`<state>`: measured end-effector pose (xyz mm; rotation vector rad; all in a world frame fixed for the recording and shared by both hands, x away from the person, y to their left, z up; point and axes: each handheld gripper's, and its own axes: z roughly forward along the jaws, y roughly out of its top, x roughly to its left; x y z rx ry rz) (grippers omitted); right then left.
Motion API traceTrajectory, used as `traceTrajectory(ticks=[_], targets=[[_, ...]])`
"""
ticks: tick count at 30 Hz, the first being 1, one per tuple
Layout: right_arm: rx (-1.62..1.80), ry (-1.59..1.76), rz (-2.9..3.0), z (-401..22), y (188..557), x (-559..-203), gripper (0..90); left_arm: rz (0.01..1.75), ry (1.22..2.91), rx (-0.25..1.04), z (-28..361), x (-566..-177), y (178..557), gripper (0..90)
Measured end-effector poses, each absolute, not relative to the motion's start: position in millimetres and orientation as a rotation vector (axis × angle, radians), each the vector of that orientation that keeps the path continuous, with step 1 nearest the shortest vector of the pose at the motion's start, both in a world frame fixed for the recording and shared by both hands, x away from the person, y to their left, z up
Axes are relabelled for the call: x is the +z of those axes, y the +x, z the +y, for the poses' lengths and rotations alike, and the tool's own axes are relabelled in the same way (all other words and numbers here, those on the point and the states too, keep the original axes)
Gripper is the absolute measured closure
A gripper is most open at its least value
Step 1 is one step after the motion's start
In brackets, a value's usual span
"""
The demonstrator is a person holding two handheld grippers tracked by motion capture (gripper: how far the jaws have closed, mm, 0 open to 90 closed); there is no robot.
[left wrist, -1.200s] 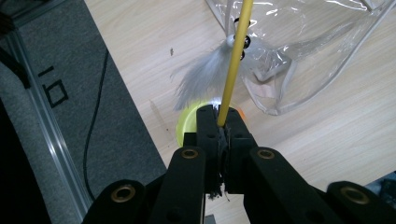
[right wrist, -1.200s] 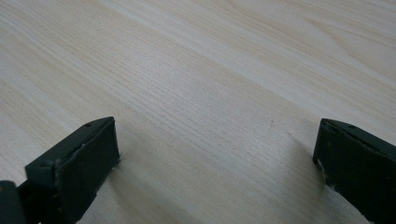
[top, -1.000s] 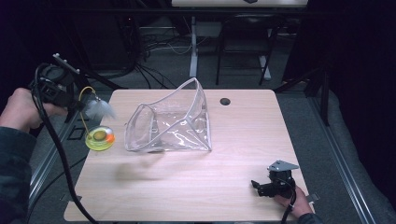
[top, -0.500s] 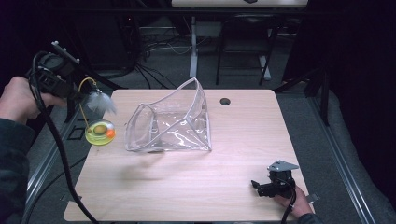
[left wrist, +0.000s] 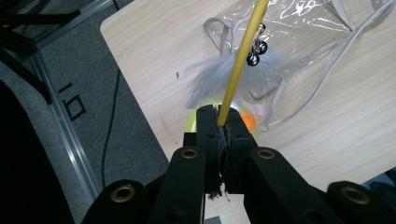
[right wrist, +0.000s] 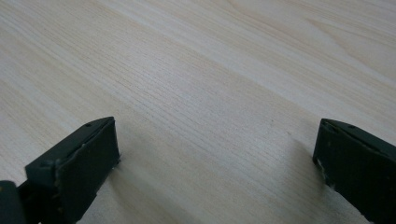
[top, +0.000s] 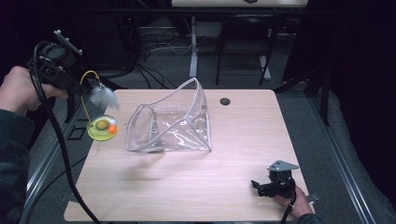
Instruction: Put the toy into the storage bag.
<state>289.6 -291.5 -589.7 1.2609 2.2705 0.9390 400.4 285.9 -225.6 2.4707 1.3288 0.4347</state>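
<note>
Pale wood table (top: 187, 186), dark room, cables behind. Left gripper (left wrist: 218, 122) clamped tight on yellow wand (left wrist: 240, 60), feather toy (top: 102, 96) dangling beside clear bag (top: 170, 123). Right gripper (right wrist: 215, 154) wide open, holding nothing.

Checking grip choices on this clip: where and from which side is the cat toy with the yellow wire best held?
On the thin yellow wire, below the feather tuft, as the left gripper holds it now: jaws shut across the wire from the table's left edge. The wire is narrow and stiff; the round green base looks too wide, and the feathers are too soft to pinch.
</note>
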Motion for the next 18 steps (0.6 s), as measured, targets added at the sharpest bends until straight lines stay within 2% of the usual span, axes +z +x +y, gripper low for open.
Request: traceTrajectory(ticks=[18], targets=[[0.940,1.262,2.270,-292,290,-590,0.0,1.286,2.486,0.454,269,-204,408,87.9]])
